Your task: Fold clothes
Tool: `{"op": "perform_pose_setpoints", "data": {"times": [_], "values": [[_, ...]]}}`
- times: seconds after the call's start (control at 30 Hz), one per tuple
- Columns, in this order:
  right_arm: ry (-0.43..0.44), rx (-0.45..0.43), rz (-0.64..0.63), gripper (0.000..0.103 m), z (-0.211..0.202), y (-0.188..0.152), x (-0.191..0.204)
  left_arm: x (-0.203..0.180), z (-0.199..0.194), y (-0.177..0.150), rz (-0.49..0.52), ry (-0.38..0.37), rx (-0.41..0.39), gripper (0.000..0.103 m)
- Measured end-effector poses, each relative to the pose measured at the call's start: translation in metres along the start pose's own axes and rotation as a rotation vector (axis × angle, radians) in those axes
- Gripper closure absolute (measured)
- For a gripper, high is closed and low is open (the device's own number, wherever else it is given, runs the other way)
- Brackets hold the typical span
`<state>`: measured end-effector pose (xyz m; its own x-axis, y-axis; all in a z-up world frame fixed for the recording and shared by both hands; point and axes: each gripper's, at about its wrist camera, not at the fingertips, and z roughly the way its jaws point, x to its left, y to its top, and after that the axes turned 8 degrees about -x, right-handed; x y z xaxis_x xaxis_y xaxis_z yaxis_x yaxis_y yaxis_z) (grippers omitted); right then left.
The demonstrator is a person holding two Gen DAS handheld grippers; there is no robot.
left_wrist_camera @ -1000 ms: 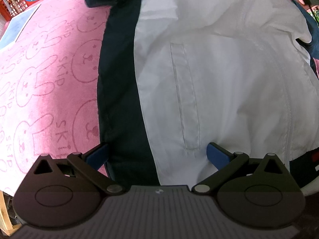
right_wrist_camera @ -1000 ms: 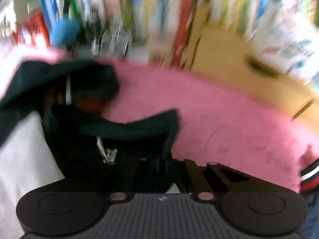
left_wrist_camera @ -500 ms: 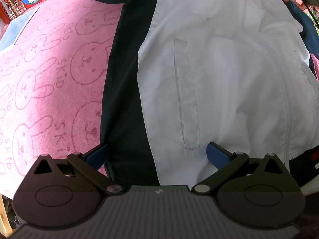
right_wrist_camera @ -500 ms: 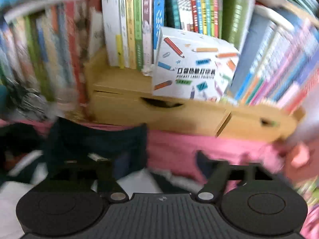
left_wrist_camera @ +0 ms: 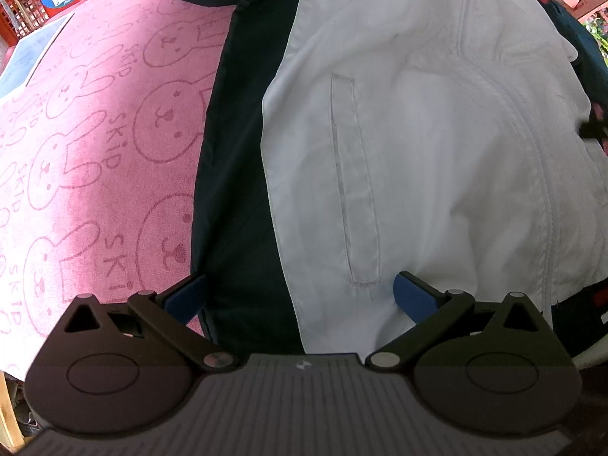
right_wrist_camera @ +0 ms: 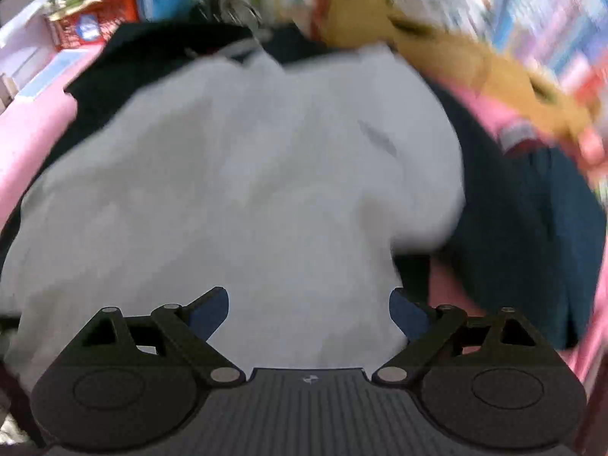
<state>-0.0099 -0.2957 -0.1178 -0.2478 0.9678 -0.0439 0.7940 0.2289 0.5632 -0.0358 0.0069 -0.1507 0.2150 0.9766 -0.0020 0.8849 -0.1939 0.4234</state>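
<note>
left hand-held gripper wide, empty | right hand-held gripper wide, empty | jacket blurred

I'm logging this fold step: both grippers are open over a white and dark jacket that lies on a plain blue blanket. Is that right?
Not quite. The blanket is pink with a bunny print, not plain blue; the left wrist view shows it. The rest holds: the left gripper and the right gripper are both open over the white and dark jacket.
</note>
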Motion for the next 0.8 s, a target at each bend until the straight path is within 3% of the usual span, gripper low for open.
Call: {"op": "perform_pose_setpoints", "data": {"times": [0.27,0.47,0.67,0.73,0.8], "values": [[-0.019,0.041,0.121,0.011,-0.020,-0.041,-0.029,-0.002,-0.002,0.000,0.003,0.001,0.003,0.000],[0.002,0.047,0.157,0.011,-0.043,-0.077,-0.028,-0.001,0.000,-0.001,0.004,0.002,-0.002,0.000],[0.119,0.053,0.235,0.011,-0.075,-0.115,-0.008,-0.001,0.000,-0.002,0.022,-0.004,-0.019,0.000],[0.171,0.064,0.215,0.011,-0.082,-0.124,0.009,0.000,-0.001,0.000,0.033,-0.009,-0.012,0.000],[0.149,0.066,0.126,0.011,-0.089,-0.134,0.033,0.002,-0.004,0.002,0.045,-0.012,0.007,0.000]]}}
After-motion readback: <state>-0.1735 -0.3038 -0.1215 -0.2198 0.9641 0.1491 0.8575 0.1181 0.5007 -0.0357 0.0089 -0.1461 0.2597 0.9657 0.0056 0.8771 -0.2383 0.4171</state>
